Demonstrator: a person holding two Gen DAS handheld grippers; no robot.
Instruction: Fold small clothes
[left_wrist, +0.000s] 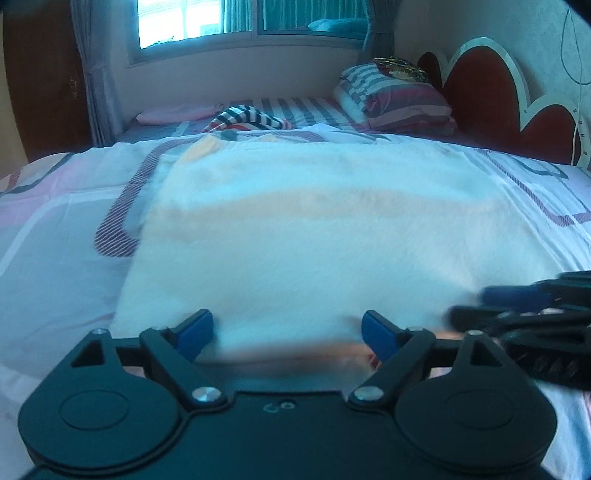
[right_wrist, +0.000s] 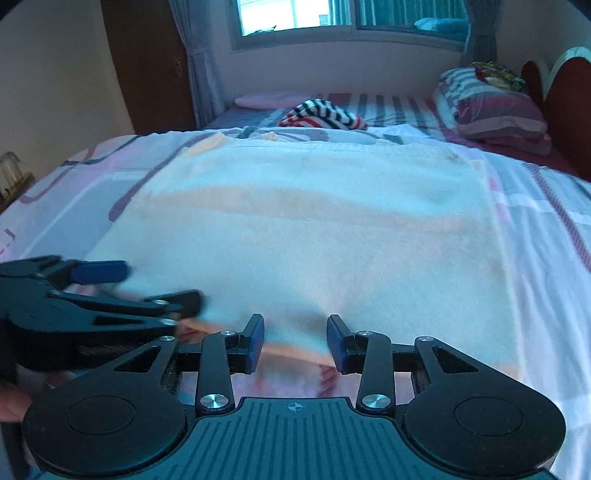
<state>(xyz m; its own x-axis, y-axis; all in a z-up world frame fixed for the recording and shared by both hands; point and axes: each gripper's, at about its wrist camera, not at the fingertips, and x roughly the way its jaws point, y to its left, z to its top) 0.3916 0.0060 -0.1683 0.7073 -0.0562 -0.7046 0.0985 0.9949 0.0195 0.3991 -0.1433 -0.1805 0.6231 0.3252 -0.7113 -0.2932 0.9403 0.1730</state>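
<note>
From the left wrist, the left claw stands wide open with nothing between its blue pads, poised at the near edge of a white towel with a faint peach band, spread flat on the bed. The right claw comes in blurred at the right edge, low over the same near edge. Beyond lie a striped garment, stacked striped pillows, a red headboard and a window.

From the right wrist, the right claw is partly open, its pads on either side of the towel hem, not closed on it. The left claw is open at the left, over the towel's near corner. A dark wooden door stands beside the curtain.
</note>
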